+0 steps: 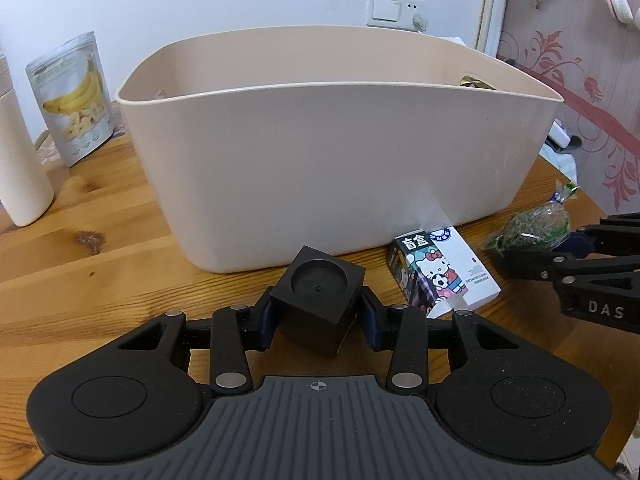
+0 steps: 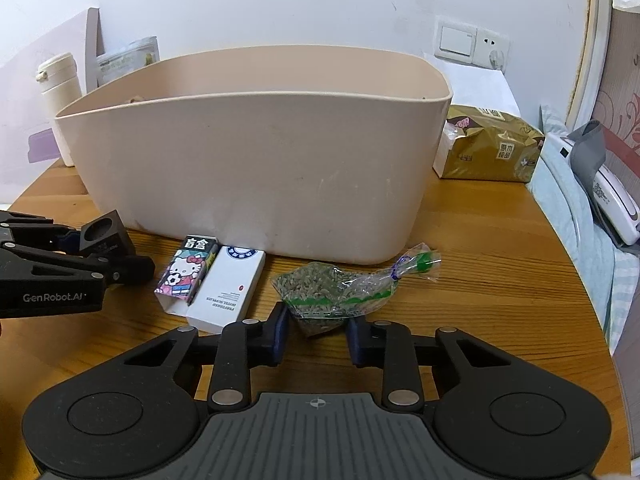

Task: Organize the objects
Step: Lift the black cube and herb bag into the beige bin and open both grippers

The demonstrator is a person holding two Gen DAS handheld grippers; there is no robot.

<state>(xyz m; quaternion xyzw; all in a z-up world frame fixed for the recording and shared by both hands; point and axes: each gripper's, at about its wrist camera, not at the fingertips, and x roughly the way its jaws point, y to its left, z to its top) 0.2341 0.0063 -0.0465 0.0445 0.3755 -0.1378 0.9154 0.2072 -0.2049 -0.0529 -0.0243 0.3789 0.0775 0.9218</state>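
Observation:
My left gripper [image 1: 318, 322] is shut on a black cube [image 1: 318, 300] with a round recess on top, held in front of the beige tub [image 1: 340, 168]; the cube also shows in the right wrist view [image 2: 102, 234]. My right gripper [image 2: 316, 334] has its jaws on either side of the near end of a clear bag of green pellets [image 2: 332, 286], which lies on the wooden table; I cannot tell whether the pads touch it. The bag also shows in the left wrist view [image 1: 532, 230]. A Hello Kitty box [image 2: 184, 278] and a white box [image 2: 228, 290] lie side by side between the grippers.
The beige tub [image 2: 256, 168] fills the middle of the table [image 2: 480, 280]. A banana-chip pouch [image 1: 72, 96] and a white bottle [image 1: 20, 160] stand at its left. A gold tissue pack [image 2: 492, 148] lies at its right. The table edge and a bed run along the right.

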